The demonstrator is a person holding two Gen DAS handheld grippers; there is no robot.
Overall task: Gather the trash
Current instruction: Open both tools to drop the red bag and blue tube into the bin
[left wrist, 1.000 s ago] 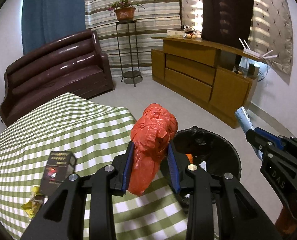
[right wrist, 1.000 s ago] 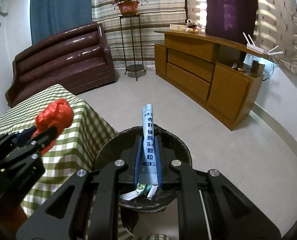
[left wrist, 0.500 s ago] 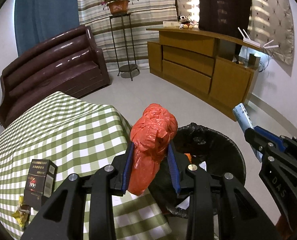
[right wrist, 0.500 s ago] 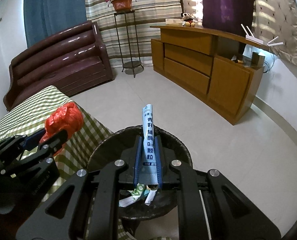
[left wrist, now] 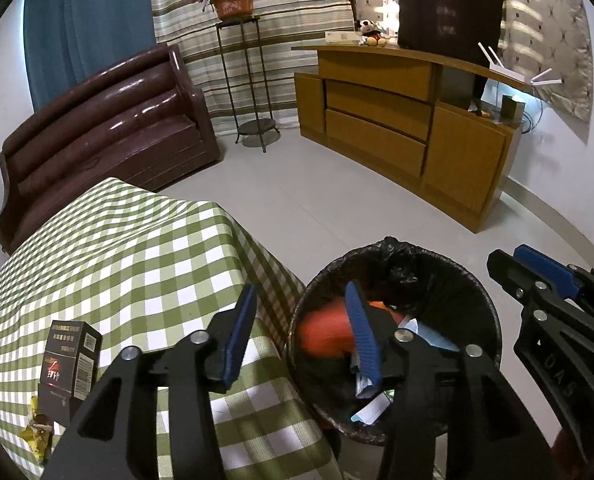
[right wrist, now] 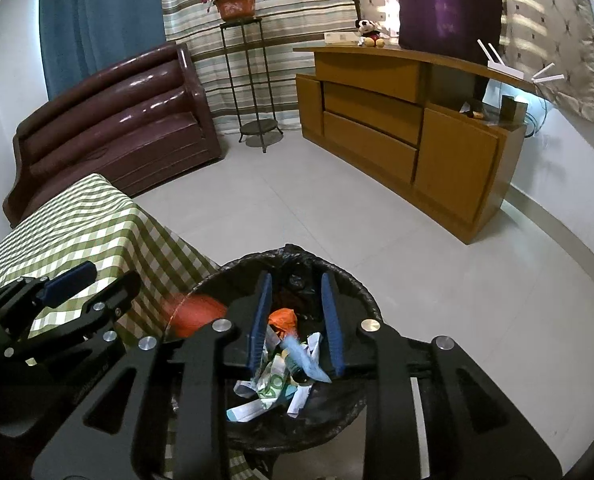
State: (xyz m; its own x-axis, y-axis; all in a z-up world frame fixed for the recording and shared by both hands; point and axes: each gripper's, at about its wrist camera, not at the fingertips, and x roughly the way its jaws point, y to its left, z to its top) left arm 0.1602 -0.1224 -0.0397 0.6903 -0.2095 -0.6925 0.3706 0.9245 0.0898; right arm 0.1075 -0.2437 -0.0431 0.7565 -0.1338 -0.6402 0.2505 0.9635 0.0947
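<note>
Both grippers hang over a black-lined trash bin (left wrist: pixel 479 294) beside the table. My left gripper (left wrist: pixel 301 336) has its jaws opening with nothing between the blue pads. A crumpled red plastic bag (left wrist: pixel 323 334), blurred, drops inside the bin's left side; the right wrist view shows the bag (right wrist: pixel 197 316) at the bin's left rim. My right gripper (right wrist: pixel 296 320) is opening too, and a blue-white packet (right wrist: pixel 303 362), blurred, falls free below its pads onto several paper scraps in the bin (right wrist: pixel 361 292).
A table with a green checked cloth (left wrist: pixel 117 260) stands left of the bin. On it lie a dark cigarette box (left wrist: pixel 71 360) and a yellow wrapper (left wrist: pixel 37 436). A brown sofa (left wrist: pixel 105 132), plant stand (left wrist: pixel 253 80) and wooden sideboard (left wrist: pixel 397 120) line the tiled floor.
Both grippers have spread their jaws. The red bag has left the left gripper and the packet has left the right one; both are falling into the bin. Both hands sank slightly toward it.
</note>
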